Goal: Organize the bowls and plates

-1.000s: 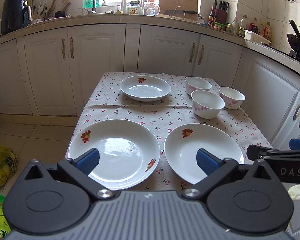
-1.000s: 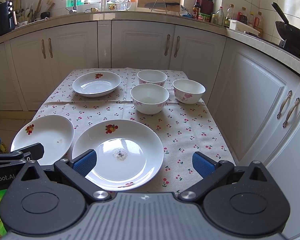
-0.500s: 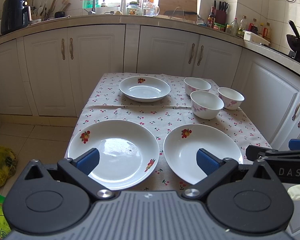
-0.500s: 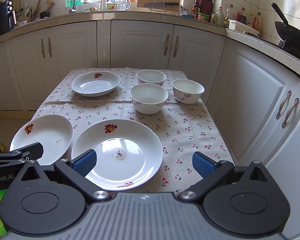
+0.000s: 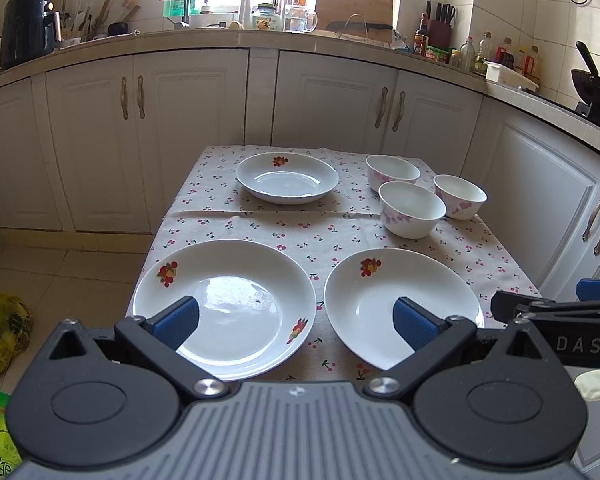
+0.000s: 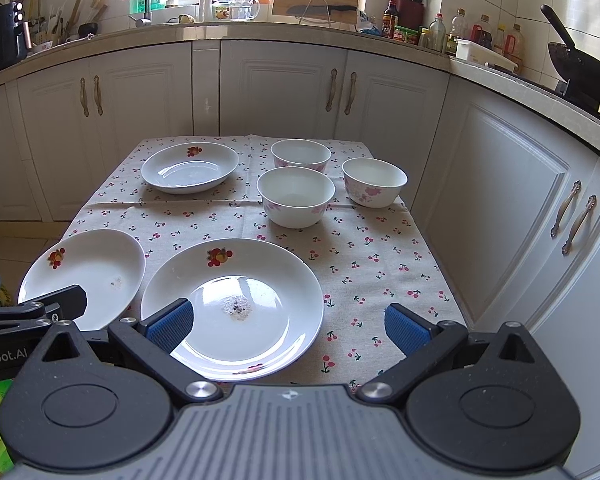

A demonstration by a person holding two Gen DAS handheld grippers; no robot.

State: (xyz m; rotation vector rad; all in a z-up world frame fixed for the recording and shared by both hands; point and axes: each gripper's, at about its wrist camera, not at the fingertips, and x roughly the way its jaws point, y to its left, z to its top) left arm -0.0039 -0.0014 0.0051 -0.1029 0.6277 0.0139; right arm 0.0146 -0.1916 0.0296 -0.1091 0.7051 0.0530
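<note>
Both grippers spread wide, holding nothing.
Left gripper (image 5: 296,320) and right gripper (image 6: 286,322) hover above two white fruit-print ceramic plates (image 5: 224,308).

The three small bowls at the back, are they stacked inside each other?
No, the three bowls stand separately on the tablecloth.

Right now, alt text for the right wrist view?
Open right hand-held gripper hovers over the near edge of a cherry-print tablecloth holding three white plates and three floral bowls, none stacked. White kitchen cabinets stand behind.
</note>
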